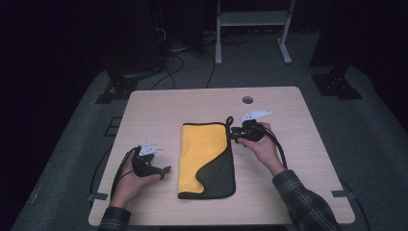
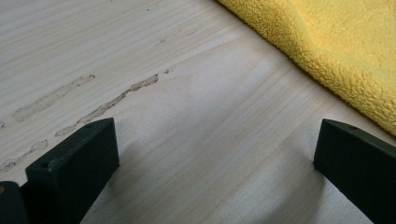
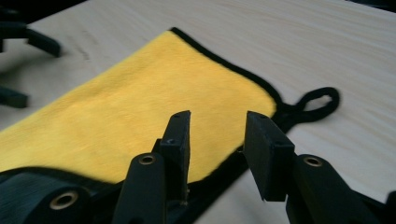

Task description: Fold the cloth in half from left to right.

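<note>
A yellow cloth (image 1: 201, 156) with black trim lies folded in the middle of the wooden table (image 1: 288, 106), long side running away from me. Its lower right corner is turned over and shows a dark grey side (image 1: 219, 173). A black hanging loop (image 3: 317, 100) sticks out from its far right corner. My right gripper (image 1: 232, 135) is open at the cloth's right edge near the loop, its jaws just above the trim (image 3: 218, 119) with nothing between them. My left gripper (image 1: 166, 171) rests wide open over bare wood (image 2: 217, 135), just left of the cloth (image 2: 345, 51).
A round cable hole (image 1: 247, 99) sits near the table's far edge. Beyond the table stand a white frame (image 1: 252, 19), black stand bases (image 1: 337, 84) and loose cables (image 1: 173, 60) on the grey floor. Scuff marks (image 2: 107, 100) streak the wood by my left gripper.
</note>
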